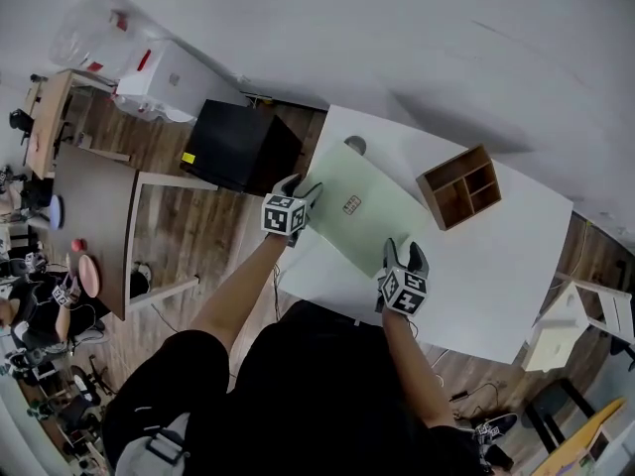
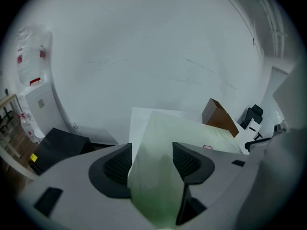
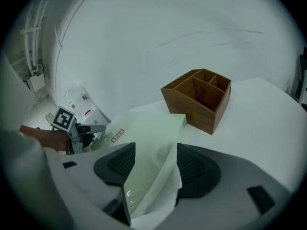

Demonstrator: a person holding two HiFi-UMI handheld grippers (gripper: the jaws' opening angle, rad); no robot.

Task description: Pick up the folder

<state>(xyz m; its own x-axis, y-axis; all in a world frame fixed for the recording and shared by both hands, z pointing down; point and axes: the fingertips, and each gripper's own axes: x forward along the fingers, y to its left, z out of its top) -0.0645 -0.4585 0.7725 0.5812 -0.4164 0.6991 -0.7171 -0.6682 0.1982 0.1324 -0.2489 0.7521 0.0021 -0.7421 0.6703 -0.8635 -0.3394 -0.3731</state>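
The pale green folder [image 1: 362, 206] lies on the white table [image 1: 496, 286], its near edge facing me and a small label [image 1: 351, 204] on its cover. My left gripper [image 1: 308, 188] is at the folder's left corner. In the left gripper view the folder [image 2: 192, 133] runs between the spread jaws of that gripper [image 2: 151, 162], and the pads stand clear of it. My right gripper [image 1: 407, 251] is at the folder's near right edge. There the folder [image 3: 148, 128] lies between the wide-open jaws of that gripper [image 3: 156, 164], with a white sheet edge under it.
A wooden organizer [image 1: 458, 186] with compartments stands on the table just right of the folder. A black box [image 1: 238, 147] sits on the floor left of the table. A brown desk [image 1: 89, 206] with small items is further left, and a white stool [image 1: 575, 325] stands at the right.
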